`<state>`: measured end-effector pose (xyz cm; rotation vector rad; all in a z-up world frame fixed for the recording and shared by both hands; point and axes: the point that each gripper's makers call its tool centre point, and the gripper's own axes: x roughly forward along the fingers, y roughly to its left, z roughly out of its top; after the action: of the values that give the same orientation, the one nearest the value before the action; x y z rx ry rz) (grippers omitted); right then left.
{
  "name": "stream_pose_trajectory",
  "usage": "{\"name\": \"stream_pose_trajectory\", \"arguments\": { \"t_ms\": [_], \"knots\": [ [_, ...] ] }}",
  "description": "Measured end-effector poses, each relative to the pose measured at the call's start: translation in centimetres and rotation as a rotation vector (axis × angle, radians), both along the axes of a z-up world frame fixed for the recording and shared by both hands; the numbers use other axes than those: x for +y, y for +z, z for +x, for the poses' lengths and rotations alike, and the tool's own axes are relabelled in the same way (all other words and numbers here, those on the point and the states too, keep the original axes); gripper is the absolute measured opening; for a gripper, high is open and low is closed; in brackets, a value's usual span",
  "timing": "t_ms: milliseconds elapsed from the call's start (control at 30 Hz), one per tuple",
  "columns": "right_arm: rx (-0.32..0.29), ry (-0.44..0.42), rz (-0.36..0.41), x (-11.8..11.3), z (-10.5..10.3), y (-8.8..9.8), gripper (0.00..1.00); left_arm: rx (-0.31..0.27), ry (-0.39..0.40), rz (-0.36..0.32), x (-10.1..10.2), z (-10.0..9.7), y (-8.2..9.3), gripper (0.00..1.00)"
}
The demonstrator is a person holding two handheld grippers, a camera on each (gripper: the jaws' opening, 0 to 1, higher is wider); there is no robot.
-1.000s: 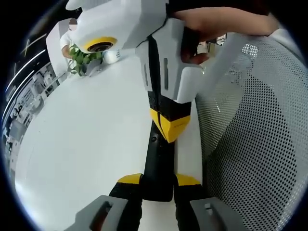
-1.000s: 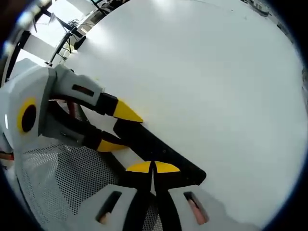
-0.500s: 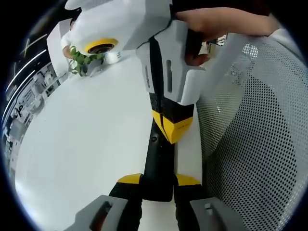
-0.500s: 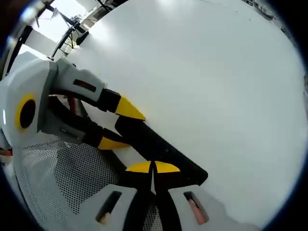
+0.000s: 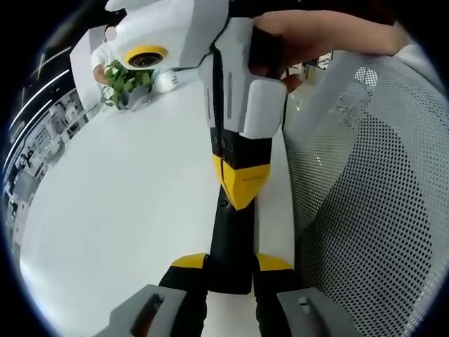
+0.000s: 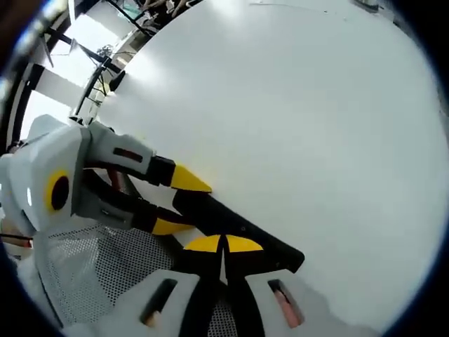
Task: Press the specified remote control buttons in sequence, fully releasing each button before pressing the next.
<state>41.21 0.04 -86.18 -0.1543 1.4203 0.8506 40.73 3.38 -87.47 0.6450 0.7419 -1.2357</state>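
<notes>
Left hand-held gripper [image 5: 231, 265] clamps the remote [image 5: 233, 235] lengthwise on the counter [image 5: 119, 210] — right hand-held gripper [image 5: 240, 184], jaws together, poised over its far half

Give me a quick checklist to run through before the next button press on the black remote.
1. Long black remote control held at its near end between the left gripper tips: ok.
2. Right gripper closed into one pressing point: ok.
3. Right tips over the remote's face: ok.
4. Tips lifted clear, last button fully released: cannot tell.
5. Which button lies beneath: cannot tell.
6. Remote lying on the white table, beside the white perforated mesh basket: ok.
</notes>
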Motion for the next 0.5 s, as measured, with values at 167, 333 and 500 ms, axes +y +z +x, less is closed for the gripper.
{"name": "stream_pose_trajectory", "arguments": {
  "t_ms": [167, 333, 500],
  "knots": [
    [-0.015, 0.012, -0.012, 0.25, 0.0, -0.33, 0.0, 0.001, 0.0, 0.001, 0.0, 0.01, 0.0, 0.25],
    [-0.031, 0.02, -0.023, 0.37, 0.2, -0.59, 0.0, 0.002, -0.001, 0.003, -0.01, 0.01, 0.0, 0.25],
    [-0.028, 0.024, -0.028, 0.33, 0.09, -0.68, 0.0, 0.004, -0.003, 0.006, -0.02, 0.01, -0.01, 0.25]
  ]
}}
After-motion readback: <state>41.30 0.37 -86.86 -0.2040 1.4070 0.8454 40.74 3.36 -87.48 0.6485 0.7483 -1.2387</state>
